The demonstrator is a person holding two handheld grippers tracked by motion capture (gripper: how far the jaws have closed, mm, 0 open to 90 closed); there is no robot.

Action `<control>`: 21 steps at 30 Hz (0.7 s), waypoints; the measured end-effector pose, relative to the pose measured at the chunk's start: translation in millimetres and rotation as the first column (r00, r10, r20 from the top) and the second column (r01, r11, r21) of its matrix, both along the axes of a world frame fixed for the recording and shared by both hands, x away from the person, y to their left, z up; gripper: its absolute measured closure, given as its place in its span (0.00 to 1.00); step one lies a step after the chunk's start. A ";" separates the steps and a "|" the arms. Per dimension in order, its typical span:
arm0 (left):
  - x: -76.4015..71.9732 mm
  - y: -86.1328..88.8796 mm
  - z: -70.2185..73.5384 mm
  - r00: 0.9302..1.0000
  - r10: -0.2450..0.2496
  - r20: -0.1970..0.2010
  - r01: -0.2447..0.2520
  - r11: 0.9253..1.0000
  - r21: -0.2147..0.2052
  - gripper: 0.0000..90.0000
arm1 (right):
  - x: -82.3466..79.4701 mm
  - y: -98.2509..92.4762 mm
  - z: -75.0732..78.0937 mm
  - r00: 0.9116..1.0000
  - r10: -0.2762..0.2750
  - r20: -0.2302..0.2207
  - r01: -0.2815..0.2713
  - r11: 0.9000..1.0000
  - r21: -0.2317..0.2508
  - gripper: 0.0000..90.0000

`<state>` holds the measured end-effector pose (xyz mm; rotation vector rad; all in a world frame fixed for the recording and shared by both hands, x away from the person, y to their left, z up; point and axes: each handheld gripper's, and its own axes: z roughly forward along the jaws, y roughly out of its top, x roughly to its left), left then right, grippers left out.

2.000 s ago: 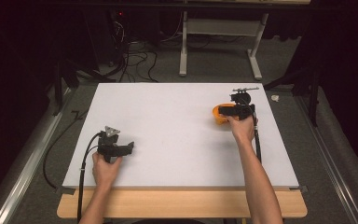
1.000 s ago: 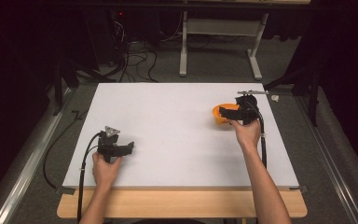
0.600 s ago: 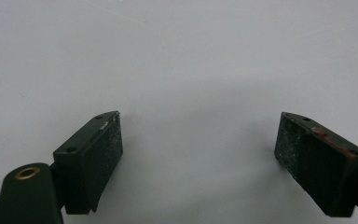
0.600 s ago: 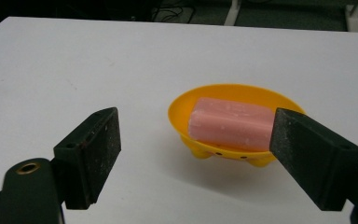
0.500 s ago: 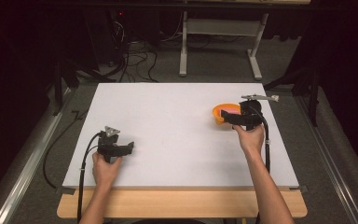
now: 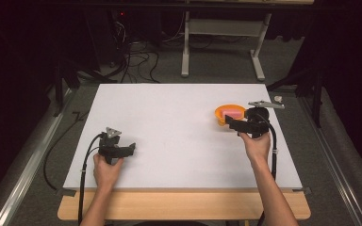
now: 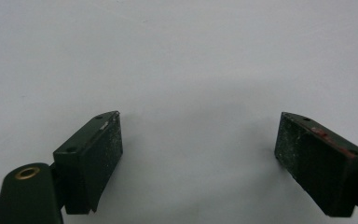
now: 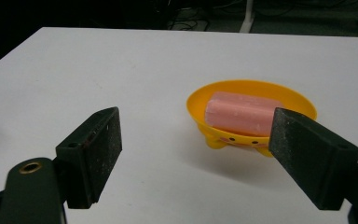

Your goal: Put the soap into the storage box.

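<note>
Right gripper wide open, holding nothing, just short of orange dish near the tabletop's right edge; pink bar lies inside. Dish likely light, stiff plastic, may slide; pinch its rim. Left gripper open, empty, well apart.

The counter has a matt, smooth white top over a pale wooden edge. The orange dish looks like glossy moulded plastic, and the pink block in it has a dull, slightly grainy surface. The right tongs carry matt black pads, scuffed and dusty.
</note>
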<state>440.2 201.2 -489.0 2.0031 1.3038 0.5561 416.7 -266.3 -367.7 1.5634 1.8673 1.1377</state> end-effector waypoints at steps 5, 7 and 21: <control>0.0 0.0 0.0 1.000 0.000 0.000 0.000 1.000 0.000 0.17 | -5.8 -1.1 -3.3 1.000 0.004 0.001 -0.004 1.000 0.009 0.20; 0.0 0.0 0.0 1.000 -0.001 0.000 0.001 1.000 0.001 0.17 | -10.8 -1.6 -5.6 1.000 0.006 0.008 -0.006 1.000 0.005 0.21; -0.1 0.1 0.2 1.000 -0.002 -0.002 0.002 1.000 0.001 0.17 | -31.0 0.7 -13.5 0.999 0.032 0.034 -0.032 0.999 0.005 0.22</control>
